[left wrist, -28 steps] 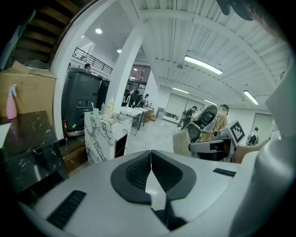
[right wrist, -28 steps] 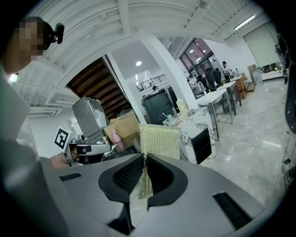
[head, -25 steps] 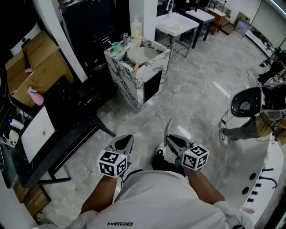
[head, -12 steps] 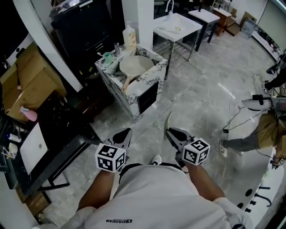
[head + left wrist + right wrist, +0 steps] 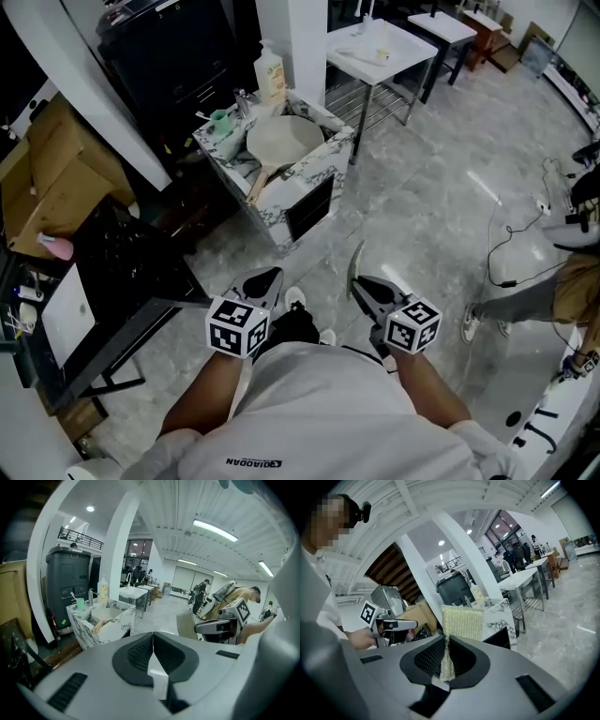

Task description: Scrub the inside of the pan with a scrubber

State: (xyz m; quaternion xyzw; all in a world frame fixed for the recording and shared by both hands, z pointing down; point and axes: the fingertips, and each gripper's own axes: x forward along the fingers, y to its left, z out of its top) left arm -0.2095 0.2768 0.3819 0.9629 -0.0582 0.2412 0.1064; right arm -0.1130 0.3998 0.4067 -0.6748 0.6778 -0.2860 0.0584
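A cream pan (image 5: 284,139) with a wooden handle (image 5: 259,186) lies in the top of a marble-patterned sink stand (image 5: 302,178), a few steps ahead of me. In the left gripper view the pan (image 5: 104,615) is far off. My left gripper (image 5: 265,279) is shut with nothing in it; its jaws (image 5: 153,641) meet. My right gripper (image 5: 361,284) is shut on a gold mesh scrubber (image 5: 461,623), which stands upright out of the jaws (image 5: 446,654). The scrubber (image 5: 356,265) also shows edge-on in the head view. Both grippers are held at waist height, well short of the stand.
A soap bottle (image 5: 271,70) and a green cup (image 5: 218,120) stand on the stand's back rim. Behind it are a white table (image 5: 380,47) and a dark bin (image 5: 169,56). Cardboard boxes (image 5: 47,178) and a black bench (image 5: 131,281) line the left. Another person (image 5: 562,281) is at the right.
I have walked forward over the grey floor toward the marble stand, carrying both grippers along. The grip on the scrubber is unchanged, and the left gripper stays shut.
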